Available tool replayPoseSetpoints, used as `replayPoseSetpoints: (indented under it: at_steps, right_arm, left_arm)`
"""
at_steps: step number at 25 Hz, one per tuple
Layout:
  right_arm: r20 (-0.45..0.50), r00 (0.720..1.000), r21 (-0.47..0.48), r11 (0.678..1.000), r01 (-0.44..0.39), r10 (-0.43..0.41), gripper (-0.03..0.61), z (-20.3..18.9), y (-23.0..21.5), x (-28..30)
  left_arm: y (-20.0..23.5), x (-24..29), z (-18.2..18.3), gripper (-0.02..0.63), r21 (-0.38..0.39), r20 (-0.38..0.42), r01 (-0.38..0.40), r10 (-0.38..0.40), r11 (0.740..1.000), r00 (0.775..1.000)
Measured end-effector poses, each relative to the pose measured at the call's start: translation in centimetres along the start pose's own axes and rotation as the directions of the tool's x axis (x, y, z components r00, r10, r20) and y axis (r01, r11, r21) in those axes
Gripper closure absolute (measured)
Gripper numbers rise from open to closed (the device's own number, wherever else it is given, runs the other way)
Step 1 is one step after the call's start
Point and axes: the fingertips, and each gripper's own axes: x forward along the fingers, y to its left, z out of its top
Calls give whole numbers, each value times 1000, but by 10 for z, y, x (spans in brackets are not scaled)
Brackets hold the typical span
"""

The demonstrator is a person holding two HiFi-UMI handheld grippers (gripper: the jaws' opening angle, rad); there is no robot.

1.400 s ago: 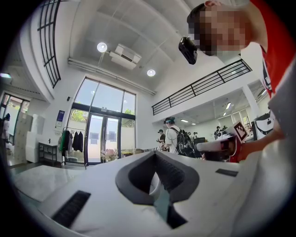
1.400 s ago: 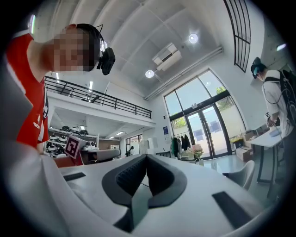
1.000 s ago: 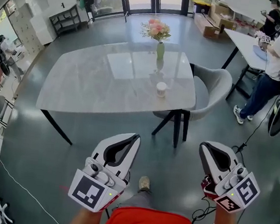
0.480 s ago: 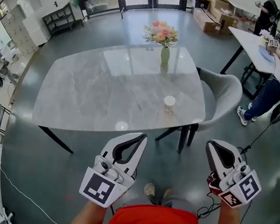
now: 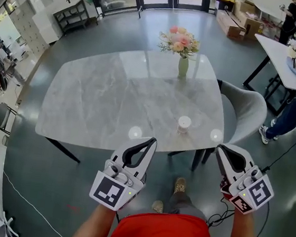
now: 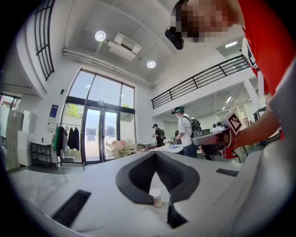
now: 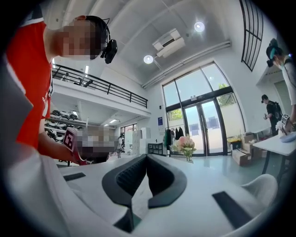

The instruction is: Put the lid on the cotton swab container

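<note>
The grey marble-topped table (image 5: pixel 102 99) sits nearer in the head view than in the earlier frames. The small white cylindrical cotton swab container (image 5: pixel 184 124) stands upright near the table's near edge, right of centre. The white left gripper (image 5: pixel 151 142) and white right gripper (image 5: pixel 222 149) hang short of that edge, jaws together and empty.

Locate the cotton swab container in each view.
Head view: cotton swab container on the table, near its front edge, right of centre.
Left gripper view: low centre, small and distant.
Right gripper view: not in it.
Shared landmark: the flower vase, in all three.
</note>
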Motion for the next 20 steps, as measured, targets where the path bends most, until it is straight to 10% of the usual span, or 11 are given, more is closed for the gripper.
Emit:
replayPoseSetpoints:
  at_steps: [20]
  right_arm:
    - [-160, 971, 84, 983, -165, 177, 550, -92, -81, 89]
  left_arm:
    - [45, 89, -102, 600, -30, -158, -80, 75, 996, 985]
